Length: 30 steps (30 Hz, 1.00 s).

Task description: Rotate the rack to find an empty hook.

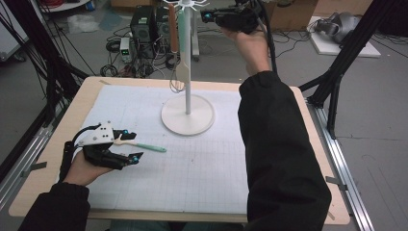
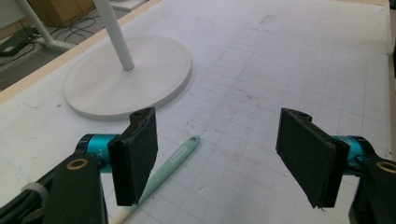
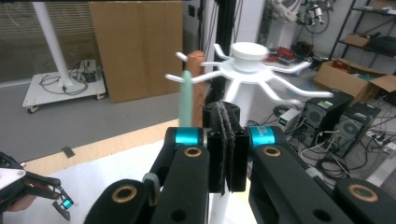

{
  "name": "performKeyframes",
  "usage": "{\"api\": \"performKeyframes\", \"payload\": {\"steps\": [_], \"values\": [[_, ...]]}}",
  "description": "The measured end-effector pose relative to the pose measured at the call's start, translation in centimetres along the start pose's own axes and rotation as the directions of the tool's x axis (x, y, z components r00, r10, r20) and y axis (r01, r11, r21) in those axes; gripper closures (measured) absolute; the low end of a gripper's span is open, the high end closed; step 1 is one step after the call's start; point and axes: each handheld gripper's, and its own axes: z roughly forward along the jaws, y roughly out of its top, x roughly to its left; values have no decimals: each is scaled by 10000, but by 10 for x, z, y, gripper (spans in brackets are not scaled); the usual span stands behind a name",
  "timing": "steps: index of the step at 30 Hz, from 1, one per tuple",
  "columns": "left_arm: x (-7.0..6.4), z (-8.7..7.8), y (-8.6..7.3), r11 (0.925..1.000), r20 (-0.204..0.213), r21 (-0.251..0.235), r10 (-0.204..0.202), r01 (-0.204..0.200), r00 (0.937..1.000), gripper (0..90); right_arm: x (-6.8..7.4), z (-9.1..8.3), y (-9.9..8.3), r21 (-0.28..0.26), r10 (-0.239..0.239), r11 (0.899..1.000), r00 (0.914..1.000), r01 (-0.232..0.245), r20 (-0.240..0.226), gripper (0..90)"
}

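A white hook stand (image 1: 187,103) rises from a round base at the middle of the mat. From its top hooks (image 3: 250,60) hang a mint-handled utensil (image 1: 183,53) and a brown-handled one (image 1: 172,29). My right gripper (image 1: 208,16) is held high beside those hooks; its pads (image 3: 219,154) are pressed together with nothing between them. A second mint-handled utensil (image 1: 144,146) lies flat on the mat at the left. My left gripper (image 1: 133,145) hovers open over it, and the mint handle (image 2: 177,158) runs past the left pad (image 2: 137,158).
The white gridded mat (image 1: 202,163) covers the wooden table (image 1: 48,159). The stand's base (image 2: 126,74) sits just ahead of the left gripper. Black frame posts (image 1: 337,72), cables and computer cases (image 1: 144,24) stand on the floor behind the table.
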Motion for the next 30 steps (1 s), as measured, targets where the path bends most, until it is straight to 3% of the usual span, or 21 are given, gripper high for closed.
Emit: {"api": "performKeyframes", "payload": {"steps": [9, 30], "values": [[0, 1, 0, 10000, 18, 40, -9, 9, 10000, 298, -6, -4, -1, -158, 155, 9998, 9996, -151, 221, 893], [-2, 1, 0, 10000, 39, 22, 59, -60, 10000, 298, 11, 15, 3, 27, -149, 9999, 9998, 149, -107, 894]]}}
